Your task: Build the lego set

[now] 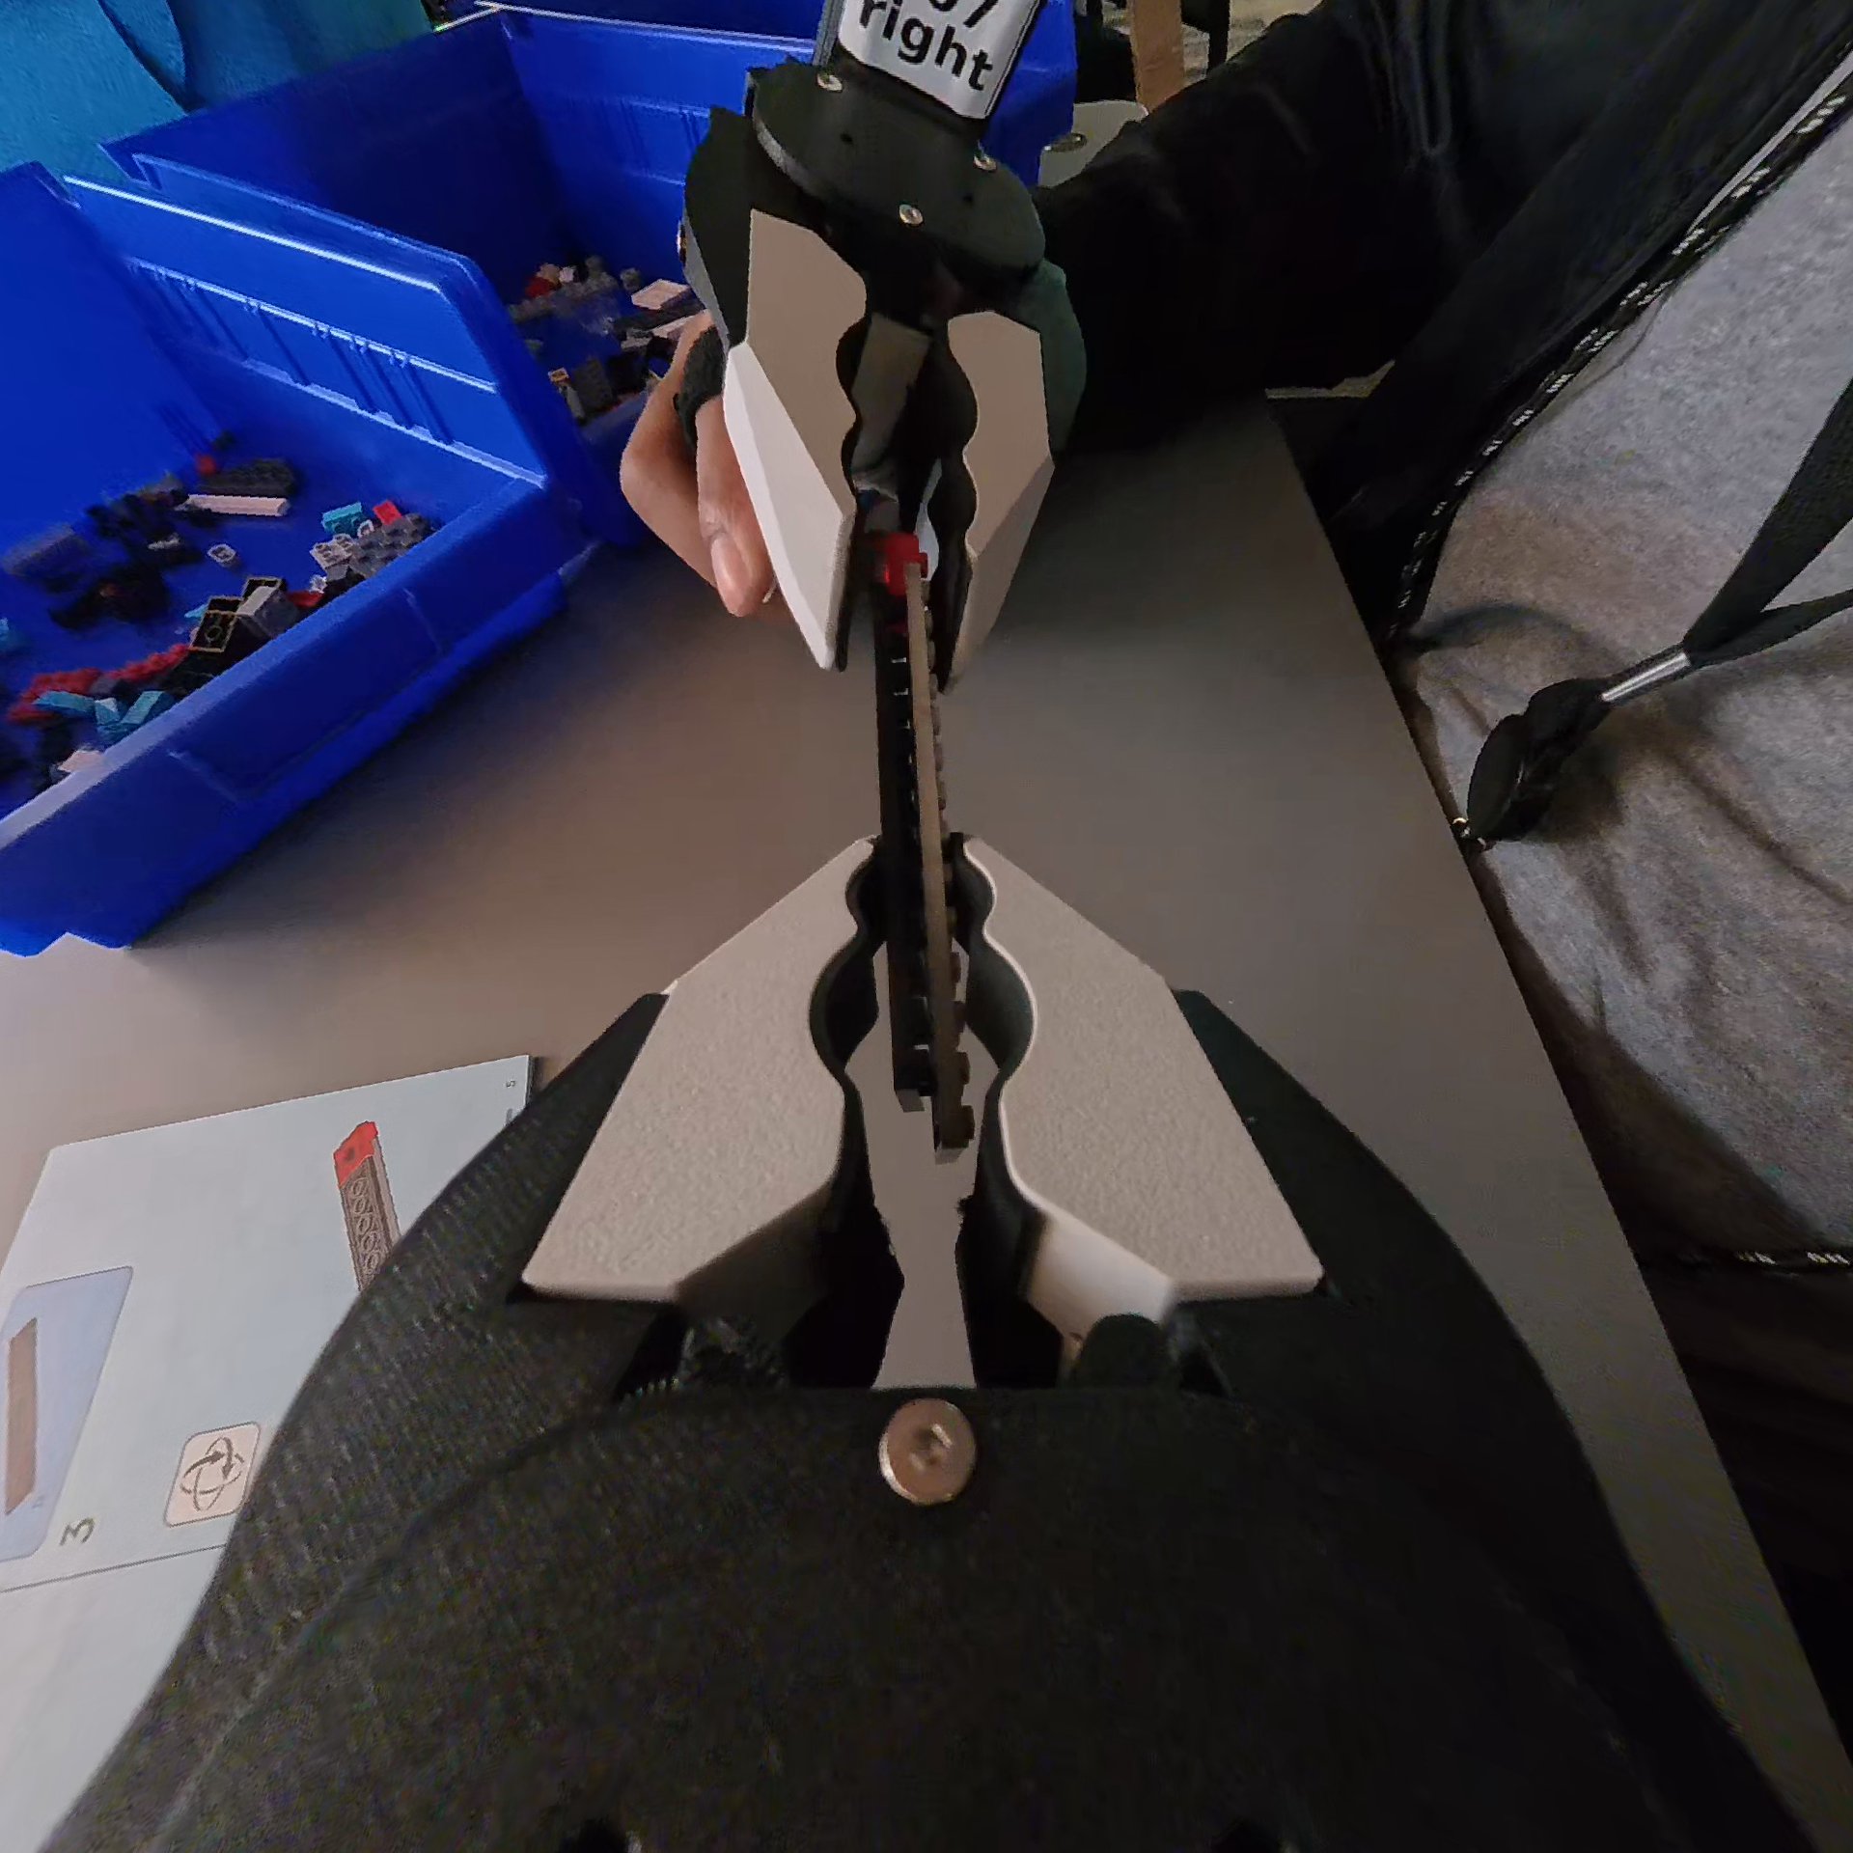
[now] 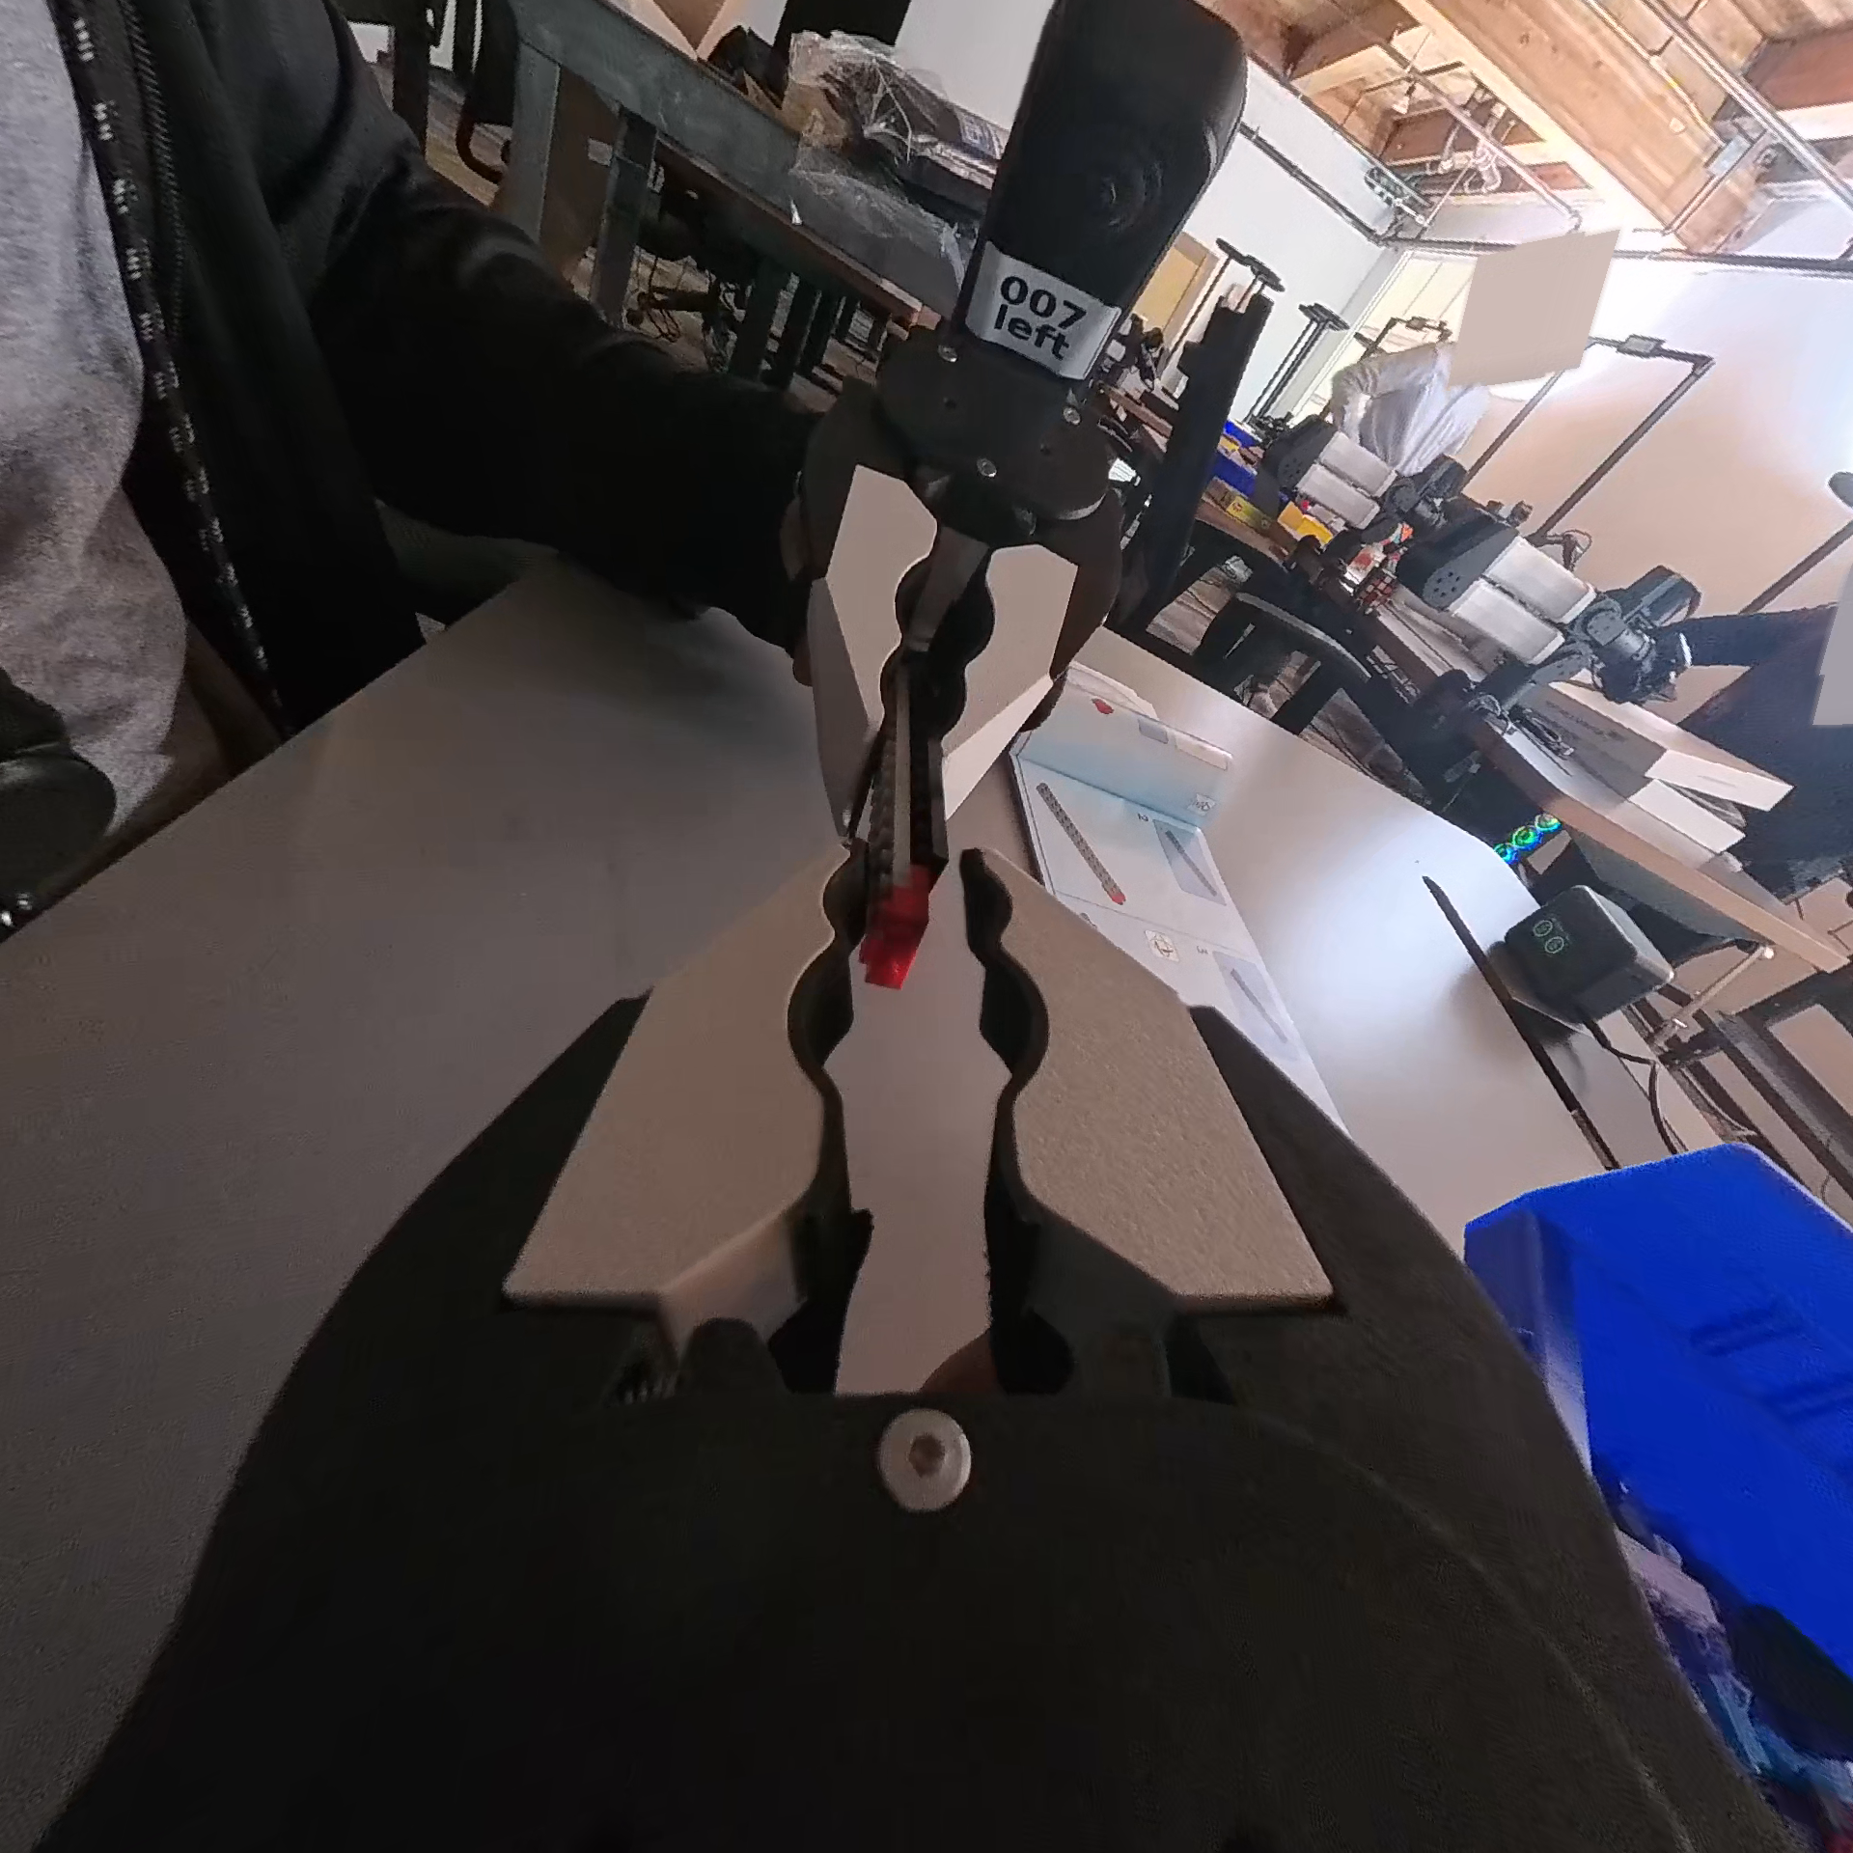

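A long thin lego strip [image 1: 907,762] of black and brown plates has a red piece [image 1: 895,554] on its far end. My left gripper [image 1: 920,862] is shut on the near part of the strip and holds it above the grey table [image 1: 1153,802]. My right gripper [image 1: 897,662] faces it from the far side, with its fingers either side of the red end. In the right wrist view the red piece [image 2: 892,933] lies against the left finger of my right gripper [image 2: 912,862]. A gap shows to the other finger, so the jaws stand narrowly open. The left gripper [image 2: 902,792] holds the strip [image 2: 907,792] beyond.
Two blue bins [image 1: 301,622] [image 1: 622,201] of loose bricks stand at the left. One corner shows in the right wrist view [image 2: 1654,1354]. The instruction booklet [image 1: 201,1253] [image 2: 1133,852] lies open on the table. The person's torso [image 1: 1654,802] is at the table's right edge. My left and right fingertips are right by each other.
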### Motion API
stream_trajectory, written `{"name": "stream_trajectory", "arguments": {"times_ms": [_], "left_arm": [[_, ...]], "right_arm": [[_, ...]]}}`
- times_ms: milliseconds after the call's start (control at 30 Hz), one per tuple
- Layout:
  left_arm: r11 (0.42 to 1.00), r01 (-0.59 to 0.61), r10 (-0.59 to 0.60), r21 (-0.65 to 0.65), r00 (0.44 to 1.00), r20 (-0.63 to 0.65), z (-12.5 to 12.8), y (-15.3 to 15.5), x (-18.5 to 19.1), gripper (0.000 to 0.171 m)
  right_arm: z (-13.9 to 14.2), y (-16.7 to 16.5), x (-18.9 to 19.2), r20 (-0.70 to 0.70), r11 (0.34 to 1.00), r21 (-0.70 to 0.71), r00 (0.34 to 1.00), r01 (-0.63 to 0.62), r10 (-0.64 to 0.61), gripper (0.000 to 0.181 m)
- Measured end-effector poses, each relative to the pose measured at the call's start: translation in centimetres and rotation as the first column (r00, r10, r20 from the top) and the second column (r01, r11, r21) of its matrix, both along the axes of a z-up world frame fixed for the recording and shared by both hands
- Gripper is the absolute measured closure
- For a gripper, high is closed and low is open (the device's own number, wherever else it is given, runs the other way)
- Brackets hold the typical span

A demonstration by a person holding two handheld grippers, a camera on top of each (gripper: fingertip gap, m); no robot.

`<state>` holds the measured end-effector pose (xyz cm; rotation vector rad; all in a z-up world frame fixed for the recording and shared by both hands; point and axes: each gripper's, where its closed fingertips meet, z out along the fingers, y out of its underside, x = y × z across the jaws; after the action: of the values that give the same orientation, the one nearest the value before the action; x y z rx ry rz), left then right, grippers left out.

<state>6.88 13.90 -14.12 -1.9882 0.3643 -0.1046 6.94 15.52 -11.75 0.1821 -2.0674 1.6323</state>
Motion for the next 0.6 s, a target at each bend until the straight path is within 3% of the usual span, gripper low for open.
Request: {"name": "stream_trajectory", "arguments": {"times_ms": [333, 600], "left_arm": [[0.999, -0.004, 0.004, 0.054, 1.000, 0.012, 1.1, 0.0, -0.1, 0.163], [1.000, 0.006, -0.003, 0.025, 0.994, -0.114, 1.2, 0.0, 0.3, 0.162]], "right_arm": [[0.7, 1.5, -0.1, 0.033, 0.999, -0.044, 0.999, 0.019, -0.017, 0.157], [0.9, 1.0, 0.6, -0.014, 0.999, -0.033, 1.000, 0.001, -0.002, 0.168]]}}
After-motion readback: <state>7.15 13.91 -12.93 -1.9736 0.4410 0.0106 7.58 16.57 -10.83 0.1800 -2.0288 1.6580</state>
